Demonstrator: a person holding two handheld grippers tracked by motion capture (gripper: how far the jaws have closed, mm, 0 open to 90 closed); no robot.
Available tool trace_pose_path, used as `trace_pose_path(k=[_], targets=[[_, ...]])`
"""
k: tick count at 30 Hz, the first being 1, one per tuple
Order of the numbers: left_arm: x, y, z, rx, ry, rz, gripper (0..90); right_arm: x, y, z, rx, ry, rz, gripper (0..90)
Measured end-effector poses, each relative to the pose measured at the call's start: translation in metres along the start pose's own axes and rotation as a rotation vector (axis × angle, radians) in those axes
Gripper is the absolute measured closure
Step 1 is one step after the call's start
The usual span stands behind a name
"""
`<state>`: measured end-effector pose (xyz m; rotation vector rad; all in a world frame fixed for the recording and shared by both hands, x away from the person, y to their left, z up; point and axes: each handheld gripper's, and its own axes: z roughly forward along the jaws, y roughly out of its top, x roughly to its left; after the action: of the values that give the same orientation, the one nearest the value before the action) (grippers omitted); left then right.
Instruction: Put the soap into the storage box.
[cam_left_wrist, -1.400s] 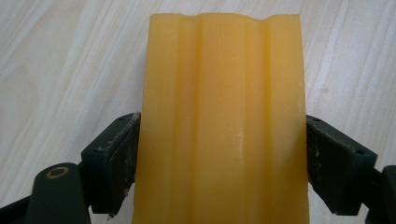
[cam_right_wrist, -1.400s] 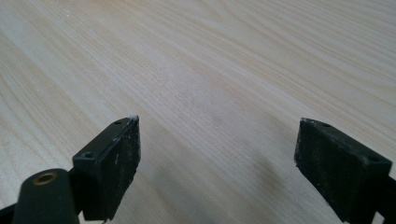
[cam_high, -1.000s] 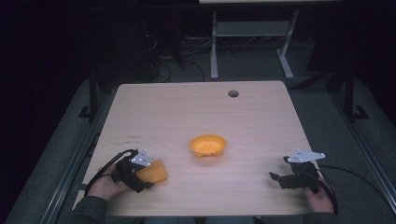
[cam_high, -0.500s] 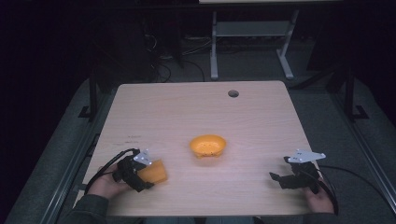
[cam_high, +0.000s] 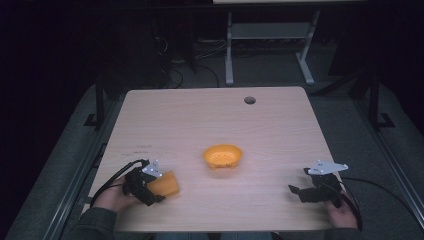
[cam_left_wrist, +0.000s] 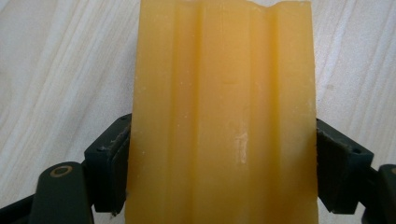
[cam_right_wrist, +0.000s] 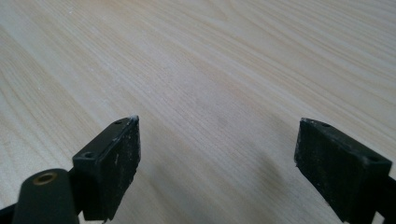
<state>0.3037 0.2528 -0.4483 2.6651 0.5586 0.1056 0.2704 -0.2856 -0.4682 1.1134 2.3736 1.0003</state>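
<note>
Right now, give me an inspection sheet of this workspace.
Surface: pale wooden table, round grommet hole near its far edge.
Job's things: orange ridged plastic piece; shallow orange plastic bowl at mid-table.
Clutter: nothing seen.
Grippers: left claw shut on the orange piece, near-left; right claw open, over bare wood, near-right.
Cables: black cable trails from the left claw, another from the right.
Surroundings: dark room, grey metal stand behind the table.

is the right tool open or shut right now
Open. The right tool has its jaws spread wide apart, with only bare wooden table between them.
</note>
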Motion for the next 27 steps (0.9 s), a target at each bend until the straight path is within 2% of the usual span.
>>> trace_pose_path(k=[2, 7, 10, 19, 24, 27], targets=[[0.0, 0.001, -0.001, 0.014, -0.003, 0.002, 19.8, 0.0, 0.0, 0.0, 0.0, 0.0, -0.001, 13.9], [0.0, 0.002, 0.0, 0.014, -0.003, 0.001, 19.6, 0.0, 0.0, 0.0, 0.0, -0.001, 0.001, 13.9], [0.0, 0.002, 0.0, 0.017, -0.004, 0.014, 19.6, 0.0, 0.0, 0.001, 0.0, -0.001, 0.0, 14.0], [-0.002, 0.004, 0.0, 0.03, 0.013, -0.013, 20.5, 0.0, 0.0, 0.0, -0.004, 0.001, 0.001, 13.9], [-0.003, 0.005, -0.007, -0.006, 0.029, -0.018, 20.7, 0.0, 0.001, -0.001, -0.009, 0.0, 0.003, 13.9], [-0.004, 0.007, -0.013, -0.018, 0.028, -0.003, 20.7, 0.001, 0.001, -0.003, -0.022, 0.002, 0.008, 14.0]])
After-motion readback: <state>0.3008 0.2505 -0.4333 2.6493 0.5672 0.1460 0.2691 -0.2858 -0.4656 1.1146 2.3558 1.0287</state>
